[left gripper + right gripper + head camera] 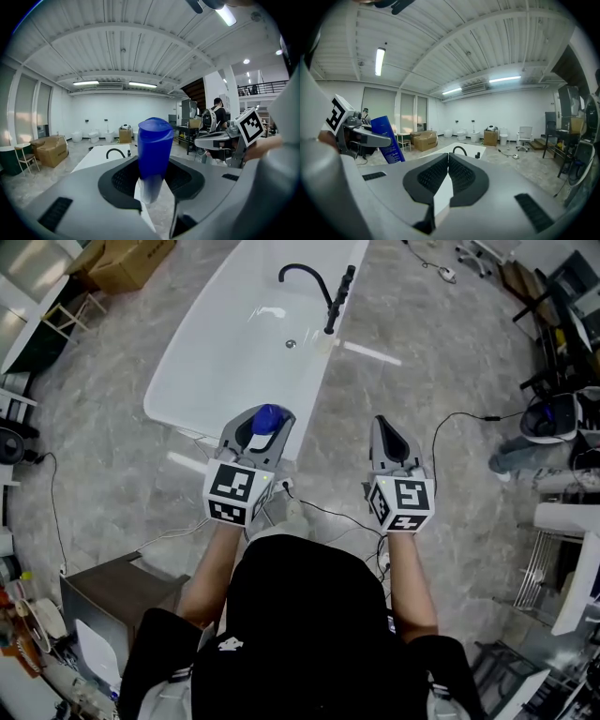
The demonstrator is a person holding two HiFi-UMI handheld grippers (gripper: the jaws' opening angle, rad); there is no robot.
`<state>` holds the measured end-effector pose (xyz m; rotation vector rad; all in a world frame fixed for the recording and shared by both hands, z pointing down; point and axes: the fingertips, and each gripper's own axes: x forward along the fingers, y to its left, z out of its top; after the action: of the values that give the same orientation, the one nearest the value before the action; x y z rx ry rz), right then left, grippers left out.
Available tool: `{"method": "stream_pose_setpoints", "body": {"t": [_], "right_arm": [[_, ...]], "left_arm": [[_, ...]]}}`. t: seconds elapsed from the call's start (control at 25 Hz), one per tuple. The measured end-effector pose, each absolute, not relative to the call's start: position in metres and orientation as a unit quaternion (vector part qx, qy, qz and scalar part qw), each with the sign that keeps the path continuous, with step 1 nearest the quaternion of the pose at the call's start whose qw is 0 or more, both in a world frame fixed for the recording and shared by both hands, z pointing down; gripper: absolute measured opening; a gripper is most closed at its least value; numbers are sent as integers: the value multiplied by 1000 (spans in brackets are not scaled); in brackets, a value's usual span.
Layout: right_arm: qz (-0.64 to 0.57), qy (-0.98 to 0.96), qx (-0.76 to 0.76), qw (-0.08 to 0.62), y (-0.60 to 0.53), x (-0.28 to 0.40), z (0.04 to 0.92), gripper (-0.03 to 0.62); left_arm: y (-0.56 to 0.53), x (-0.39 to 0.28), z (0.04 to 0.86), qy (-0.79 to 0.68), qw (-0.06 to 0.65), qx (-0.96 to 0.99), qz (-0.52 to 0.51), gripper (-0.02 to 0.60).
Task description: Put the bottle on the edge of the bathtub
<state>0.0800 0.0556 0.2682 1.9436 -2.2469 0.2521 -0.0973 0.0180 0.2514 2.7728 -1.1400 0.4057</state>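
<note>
A blue bottle (153, 154) stands upright between the jaws of my left gripper (264, 430), which is shut on it. From the head view only the bottle's blue top (268, 417) shows, just short of the near end of the white bathtub (187, 390). My right gripper (388, 433) hangs to the right of the tub over the floor, jaws shut together with nothing between them. The right gripper view catches the bottle (388, 138) at its left, and the tub (461, 150) ahead.
A black curved faucet (314, 282) stands at the tub's far right rim. Black cables (328, 512) run across the marble floor near the person's feet. Cardboard boxes (122, 261) sit at the far left, equipment (553, 418) at the right, a grey box (103, 601) at the near left.
</note>
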Motion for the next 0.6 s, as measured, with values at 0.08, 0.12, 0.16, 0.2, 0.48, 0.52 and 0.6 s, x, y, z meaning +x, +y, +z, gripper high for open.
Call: {"method": "stream_pose_setpoints", "body": {"t": [0.08, 0.12, 0.16, 0.2, 0.48, 0.52, 0.6], "right_arm": [[85, -747, 654, 81, 40, 78, 270, 21], [87, -746, 655, 82, 33, 78, 271, 21], [88, -745, 656, 83, 27, 78, 273, 21], [89, -744, 657, 85, 21, 78, 275, 21], [105, -740, 656, 103, -11, 97, 298, 21], [108, -741, 655, 104, -17, 101, 302, 21], [115, -743, 650, 108, -29, 108, 311, 21]], "left_arm": [[3, -98, 254, -370, 60, 917, 136, 163], [-5, -98, 256, -367, 61, 918, 137, 163], [-12, -97, 259, -366, 62, 918, 138, 163], [-19, -96, 262, -365, 63, 918, 140, 163], [-52, -77, 291, -357, 85, 918, 152, 163], [-55, -72, 295, -356, 87, 918, 152, 163], [-65, -63, 302, -357, 92, 916, 156, 163]]}}
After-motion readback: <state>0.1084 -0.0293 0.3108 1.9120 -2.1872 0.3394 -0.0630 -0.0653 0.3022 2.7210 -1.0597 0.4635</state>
